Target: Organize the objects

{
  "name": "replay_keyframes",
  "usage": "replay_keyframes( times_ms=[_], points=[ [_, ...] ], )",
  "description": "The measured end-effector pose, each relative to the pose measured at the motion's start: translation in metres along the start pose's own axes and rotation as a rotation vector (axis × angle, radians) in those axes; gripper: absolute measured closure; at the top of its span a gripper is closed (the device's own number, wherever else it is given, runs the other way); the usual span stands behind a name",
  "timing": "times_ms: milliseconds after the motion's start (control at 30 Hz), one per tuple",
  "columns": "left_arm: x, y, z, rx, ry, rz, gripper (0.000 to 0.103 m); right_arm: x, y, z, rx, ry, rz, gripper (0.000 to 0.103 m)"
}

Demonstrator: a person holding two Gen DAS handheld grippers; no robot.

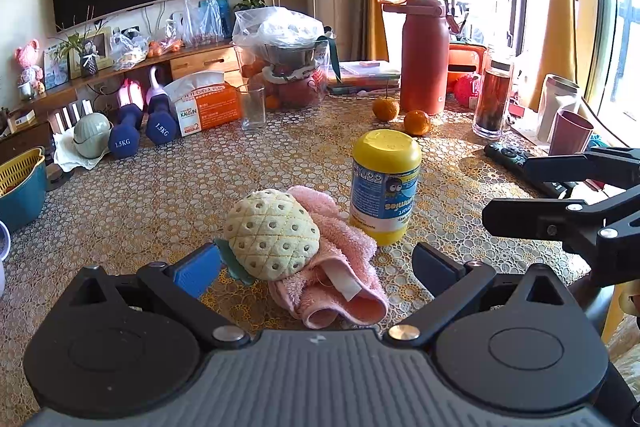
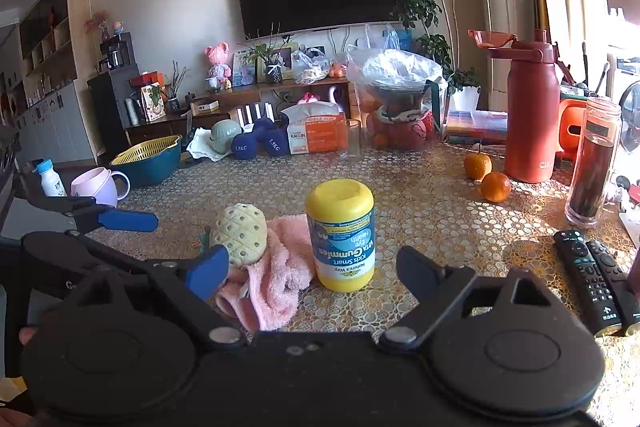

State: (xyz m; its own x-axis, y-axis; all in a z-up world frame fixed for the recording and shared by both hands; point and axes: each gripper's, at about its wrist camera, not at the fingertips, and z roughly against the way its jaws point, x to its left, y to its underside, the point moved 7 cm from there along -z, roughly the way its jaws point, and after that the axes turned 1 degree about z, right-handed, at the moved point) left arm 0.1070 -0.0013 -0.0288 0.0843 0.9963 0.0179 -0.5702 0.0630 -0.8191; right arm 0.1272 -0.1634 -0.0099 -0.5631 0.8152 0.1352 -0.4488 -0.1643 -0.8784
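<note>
A plush pineapple toy (image 1: 272, 231) lies on a crumpled pink towel (image 1: 340, 267) on the table. A yellow gummies bottle (image 1: 384, 187) stands upside down just behind and to the right of them. My left gripper (image 1: 316, 267) is open and empty, its jaws on either side of the toy and towel. My right gripper (image 2: 316, 269) is open and empty, with the bottle (image 2: 342, 235) between and just beyond its jaws; the toy (image 2: 240, 233) and towel (image 2: 280, 267) lie at its left. The right gripper's fingers (image 1: 560, 195) show at the right of the left wrist view.
Two oranges (image 1: 400, 115), a red flask (image 1: 424, 55), a dark glass tumbler (image 1: 492, 99) and remote controls (image 2: 592, 279) lie to the right. Dumbbells (image 1: 140, 123), a tissue box (image 1: 208, 103), an empty glass (image 1: 253, 106) and a bagged pot (image 1: 284, 55) stand behind. A teal basket (image 2: 148, 159) and mug (image 2: 100, 183) sit left.
</note>
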Motion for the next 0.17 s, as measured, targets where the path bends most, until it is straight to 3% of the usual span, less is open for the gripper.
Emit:
replay_keyframes(
  times_ms=[167],
  points=[
    [-0.0009, 0.0015, -0.0013, -0.002, -0.009, -0.011, 0.000, -0.0011, 0.0008, -0.0010, 0.003, 0.001, -0.018, 0.012]
  ],
)
